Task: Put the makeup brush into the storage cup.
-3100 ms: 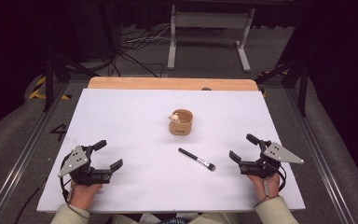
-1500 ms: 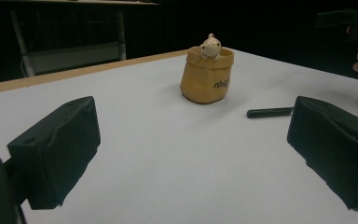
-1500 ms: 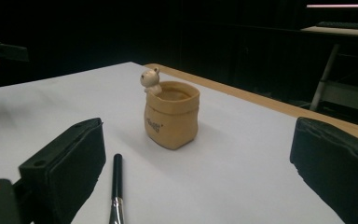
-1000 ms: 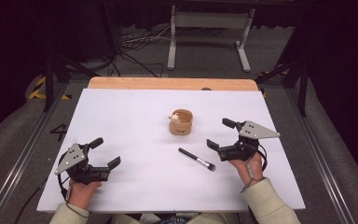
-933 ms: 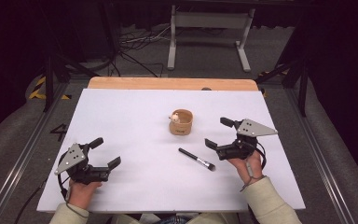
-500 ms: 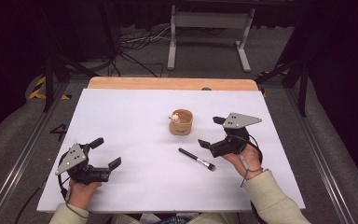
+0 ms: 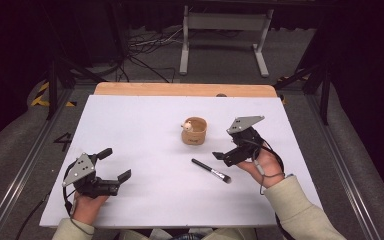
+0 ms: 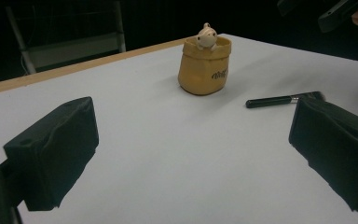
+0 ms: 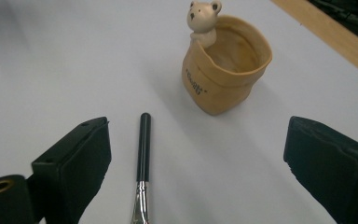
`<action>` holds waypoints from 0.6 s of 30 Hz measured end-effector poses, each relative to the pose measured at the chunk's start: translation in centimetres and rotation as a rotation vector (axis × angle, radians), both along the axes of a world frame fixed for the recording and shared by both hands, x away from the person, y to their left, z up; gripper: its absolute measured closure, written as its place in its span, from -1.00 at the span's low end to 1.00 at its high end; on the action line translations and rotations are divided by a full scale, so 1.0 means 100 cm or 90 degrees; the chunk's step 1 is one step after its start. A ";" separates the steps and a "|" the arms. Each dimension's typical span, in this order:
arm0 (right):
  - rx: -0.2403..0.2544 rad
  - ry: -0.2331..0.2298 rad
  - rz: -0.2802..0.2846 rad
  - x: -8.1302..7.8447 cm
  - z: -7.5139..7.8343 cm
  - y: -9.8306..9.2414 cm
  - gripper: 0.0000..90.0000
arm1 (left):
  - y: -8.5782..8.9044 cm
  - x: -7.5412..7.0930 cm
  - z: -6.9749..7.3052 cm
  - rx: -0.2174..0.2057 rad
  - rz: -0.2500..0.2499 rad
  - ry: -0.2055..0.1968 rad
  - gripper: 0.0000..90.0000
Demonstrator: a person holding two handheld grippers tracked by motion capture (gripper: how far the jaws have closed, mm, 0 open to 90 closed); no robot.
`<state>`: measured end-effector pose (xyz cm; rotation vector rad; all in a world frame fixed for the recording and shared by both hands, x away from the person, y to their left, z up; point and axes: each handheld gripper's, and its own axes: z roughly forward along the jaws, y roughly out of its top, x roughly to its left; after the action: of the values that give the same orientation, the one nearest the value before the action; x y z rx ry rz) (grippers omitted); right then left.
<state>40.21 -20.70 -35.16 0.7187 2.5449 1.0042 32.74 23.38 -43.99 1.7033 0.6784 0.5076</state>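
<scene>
Left gripper point(image 7: 114, 165): yours rests near the table's front edge, jaws wide, holding nothing.
Right gripper point(image 7: 225, 144): wide apart, empty, hovering over the brush point(image 7: 210, 170); centre its black handle between the jaws before closing.
Pot point(image 7: 194, 131): just beyond the brush; keep clear.

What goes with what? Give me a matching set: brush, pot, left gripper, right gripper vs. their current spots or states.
1 makeup brush
2 bear pot
3 left gripper
4 right gripper

a open, near the table's front-left edge
b upright, mid-table
c lying flat in front of the pot
d open, beside the pot, above the brush

Pairs: 1-c, 2-b, 3-a, 4-d
</scene>
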 end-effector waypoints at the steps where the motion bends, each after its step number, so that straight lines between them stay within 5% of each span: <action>1: -0.006 0.006 0.003 0.000 0.000 0.001 -0.78 | -0.001 0.000 0.000 0.005 -0.001 0.000 -0.95; 18: -0.154 0.091 0.042 0.011 -0.011 0.037 -0.63 | 0.005 -0.002 0.006 0.000 0.014 0.000 -0.91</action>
<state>41.27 -17.00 -36.22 0.6623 2.7658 0.6677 32.57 23.85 -43.40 1.6974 0.6979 0.5238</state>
